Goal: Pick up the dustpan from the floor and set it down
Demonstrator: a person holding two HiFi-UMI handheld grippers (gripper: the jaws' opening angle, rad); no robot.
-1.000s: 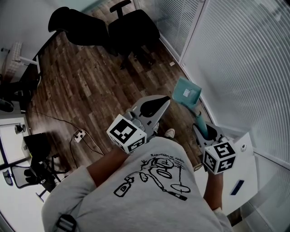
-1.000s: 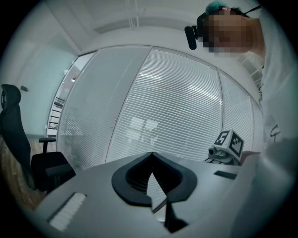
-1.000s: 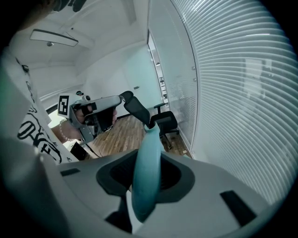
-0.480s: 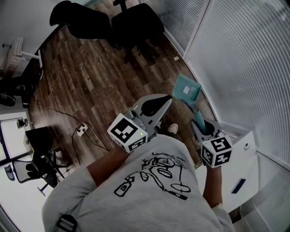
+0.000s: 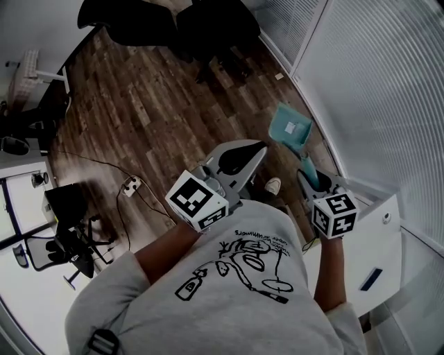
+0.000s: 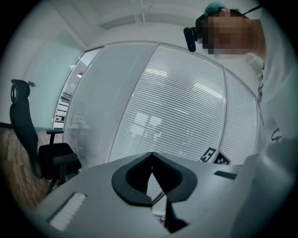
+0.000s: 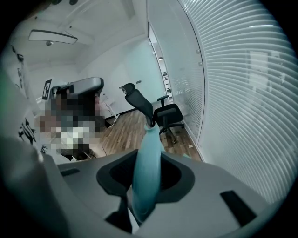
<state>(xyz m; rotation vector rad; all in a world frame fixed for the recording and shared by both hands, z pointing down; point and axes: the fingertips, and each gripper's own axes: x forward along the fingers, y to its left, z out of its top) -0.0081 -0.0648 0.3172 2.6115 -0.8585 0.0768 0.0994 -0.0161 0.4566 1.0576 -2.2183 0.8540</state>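
Note:
The teal dustpan (image 5: 289,130) hangs over the wooden floor next to the blind-covered glass wall, its pan pointing away from me. Its long handle (image 7: 148,172) runs back between the jaws of my right gripper (image 5: 310,182), which is shut on it. In the right gripper view the handle rises straight up from the right gripper (image 7: 148,162) and hides most of the pan. My left gripper (image 5: 255,149) is held out in front of my chest, left of the dustpan and apart from it. In the left gripper view the left gripper (image 6: 151,158) has its jaw tips together with nothing between them.
Two black office chairs (image 5: 215,21) stand at the far end of the wooden floor (image 5: 152,118). The glass wall with blinds (image 5: 374,90) runs along the right, with a white cabinet (image 5: 361,249) at my right side. A power strip with cable (image 5: 130,185) lies on the left. My shoe (image 5: 272,186) is below the dustpan.
My right gripper has sunk toward the floor with the dustpan still in it. The left gripper has dropped slightly and stays shut.

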